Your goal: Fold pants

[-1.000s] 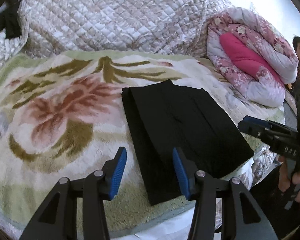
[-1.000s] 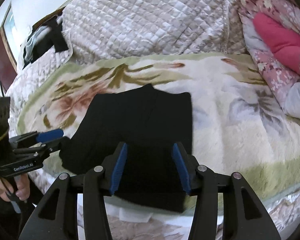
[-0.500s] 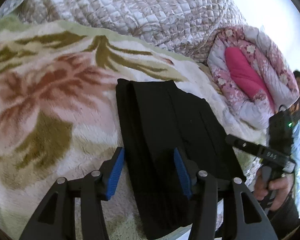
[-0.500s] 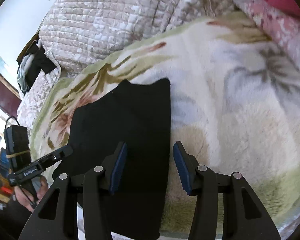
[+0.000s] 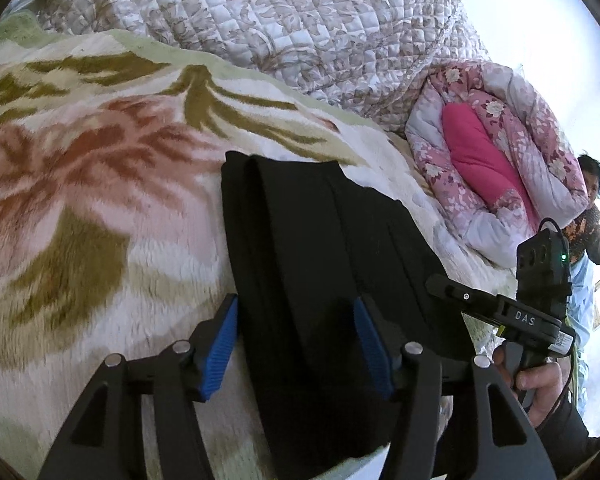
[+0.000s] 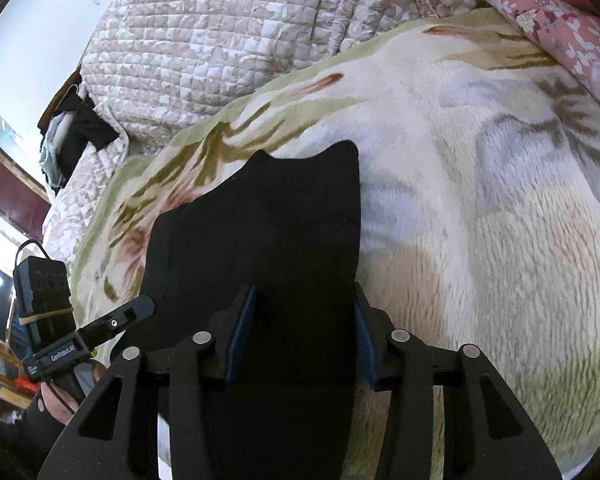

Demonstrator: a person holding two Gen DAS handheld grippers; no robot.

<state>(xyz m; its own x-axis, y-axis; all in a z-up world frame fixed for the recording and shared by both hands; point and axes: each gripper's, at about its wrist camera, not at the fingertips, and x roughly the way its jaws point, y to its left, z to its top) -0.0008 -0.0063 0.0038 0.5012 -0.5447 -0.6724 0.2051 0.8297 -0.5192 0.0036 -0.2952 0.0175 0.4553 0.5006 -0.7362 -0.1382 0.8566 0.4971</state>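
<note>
The black pants [image 5: 320, 248] lie folded into a flat oblong on the floral plush blanket [image 5: 80, 184], near the bed's front edge. My left gripper [image 5: 296, 340] is open, low over the pants' near left part, its blue pads either side of the left folded edge. My right gripper [image 6: 302, 334] is open over the pants [image 6: 268, 236] at their near right edge, one pad on each side of that strip. Each gripper shows in the other's view: the right one [image 5: 452, 290] at the pants' right side, the left one [image 6: 136, 310] at their left side.
A quilted beige cover [image 5: 280, 20] is heaped at the back of the bed. A rolled pink floral duvet [image 5: 496, 160] lies at the right. A person [image 5: 592, 220] stands beyond it. Dark clothes [image 6: 76, 128] hang at the far left.
Both grippers have moved forward and down toward the near end of the pants, which now fill more of each view. Both stay open. The pants have not moved.
</note>
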